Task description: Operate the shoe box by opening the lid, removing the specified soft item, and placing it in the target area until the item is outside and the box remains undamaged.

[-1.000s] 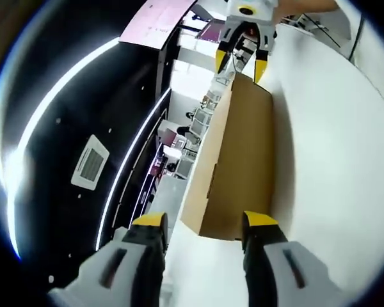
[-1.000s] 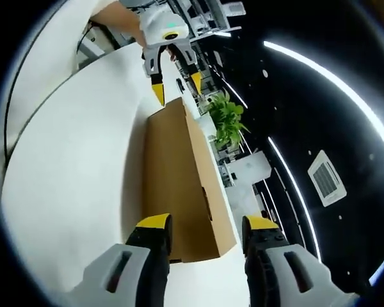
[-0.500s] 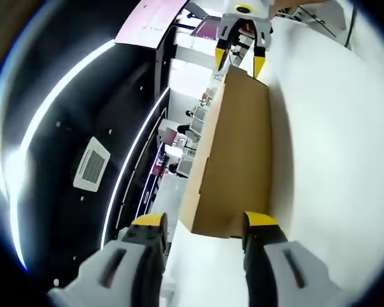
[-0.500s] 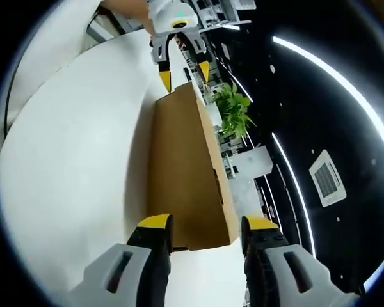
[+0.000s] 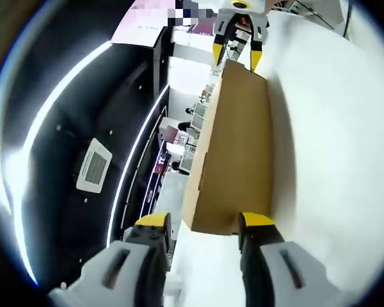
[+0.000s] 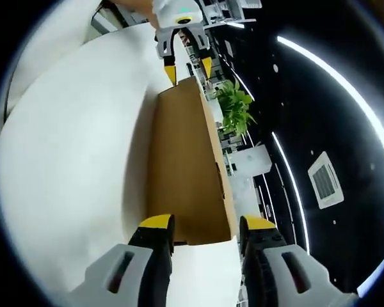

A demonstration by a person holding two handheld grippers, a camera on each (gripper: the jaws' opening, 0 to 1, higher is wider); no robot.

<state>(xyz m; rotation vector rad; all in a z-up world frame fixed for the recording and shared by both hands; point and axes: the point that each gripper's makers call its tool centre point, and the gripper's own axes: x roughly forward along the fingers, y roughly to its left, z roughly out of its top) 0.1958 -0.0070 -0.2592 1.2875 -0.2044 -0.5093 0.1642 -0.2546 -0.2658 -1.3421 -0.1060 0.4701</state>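
A closed brown cardboard shoe box [image 5: 233, 160] [image 6: 182, 169] lies lengthwise on a white table [image 5: 333, 147] [image 6: 70, 147]. My left gripper [image 5: 201, 220] is open at one short end of the box, its yellow-tipped fingers [image 5: 152, 221] straddling that end. My right gripper [image 6: 205, 222] is open at the opposite short end, jaws either side of the box edge. Each gripper appears at the far end in the other's view: the right gripper [image 5: 237, 56] and the left gripper [image 6: 188, 68]. The box's contents are hidden.
A green potted plant [image 6: 233, 112] stands beyond the box's long side. Past the table edge lie a dark ceiling with light strips [image 5: 57, 115] and a vent [image 6: 325, 180], plus distant office furniture [image 5: 179, 144]. A person's hand [image 6: 141, 5] holds the left gripper.
Both grippers have closed in on the box ends; the box looks larger and each far gripper now sits right at its end. The lid remains shut.
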